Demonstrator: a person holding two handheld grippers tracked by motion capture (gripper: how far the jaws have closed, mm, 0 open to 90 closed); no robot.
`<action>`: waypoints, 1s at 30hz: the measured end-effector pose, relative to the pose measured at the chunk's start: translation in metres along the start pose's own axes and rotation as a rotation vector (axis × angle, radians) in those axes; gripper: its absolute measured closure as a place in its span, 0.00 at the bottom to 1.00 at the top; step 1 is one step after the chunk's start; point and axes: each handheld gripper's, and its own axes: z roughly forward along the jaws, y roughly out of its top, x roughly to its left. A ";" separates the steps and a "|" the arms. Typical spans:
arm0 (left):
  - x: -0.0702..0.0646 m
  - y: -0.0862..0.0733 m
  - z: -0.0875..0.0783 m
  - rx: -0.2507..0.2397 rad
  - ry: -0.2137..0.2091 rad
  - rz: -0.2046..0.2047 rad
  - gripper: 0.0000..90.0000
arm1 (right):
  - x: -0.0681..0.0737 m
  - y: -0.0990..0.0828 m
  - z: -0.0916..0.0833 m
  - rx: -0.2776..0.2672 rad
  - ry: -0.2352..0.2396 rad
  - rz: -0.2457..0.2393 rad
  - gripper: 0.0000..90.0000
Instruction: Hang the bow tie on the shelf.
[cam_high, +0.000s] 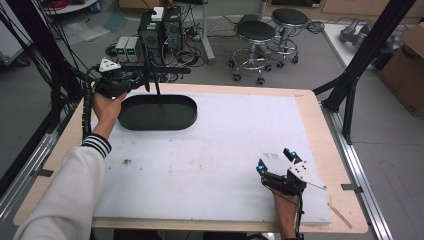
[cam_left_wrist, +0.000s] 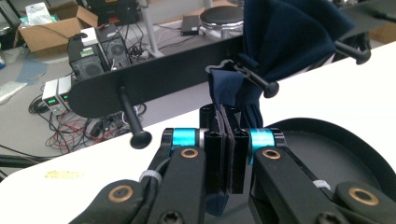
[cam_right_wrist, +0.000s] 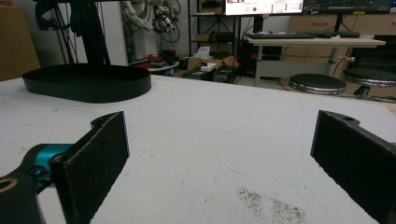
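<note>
The left gripper (cam_left_wrist: 223, 140) has its fingers (cam_left_wrist: 215, 149) pressed together on a fold of dark blue cloth (cam_left_wrist: 285, 42). The cloth hangs on a peg (cam_left_wrist: 254, 79) of the black rack (cam_high: 150, 70), above the oval black tray (cam_high: 157, 112). The right gripper (cam_high: 276, 161) rests on the white tabletop (cam_high: 225, 150), its fingers (cam_right_wrist: 93, 158) wide apart and holding nothing.

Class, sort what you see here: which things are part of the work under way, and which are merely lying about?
In the job:
- dark blue cloth, pinched by the left gripper
- black rack with pegs that the cloth hangs on
- rack's oval base

Lying about:
- right gripper, open, resting on the table
- stools
- cardboard box
- dirt specks
</note>
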 end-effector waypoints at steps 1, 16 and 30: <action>0.000 0.000 0.001 0.003 -0.002 0.002 0.98 | 0.000 0.000 0.000 0.000 0.000 0.001 0.04; -0.006 -0.009 0.007 0.039 -0.006 0.007 0.97 | 0.000 0.000 0.000 0.000 0.001 0.000 0.04; -0.007 -0.016 0.008 0.028 0.011 -0.011 0.62 | -0.001 0.000 -0.001 -0.012 0.007 -0.002 0.04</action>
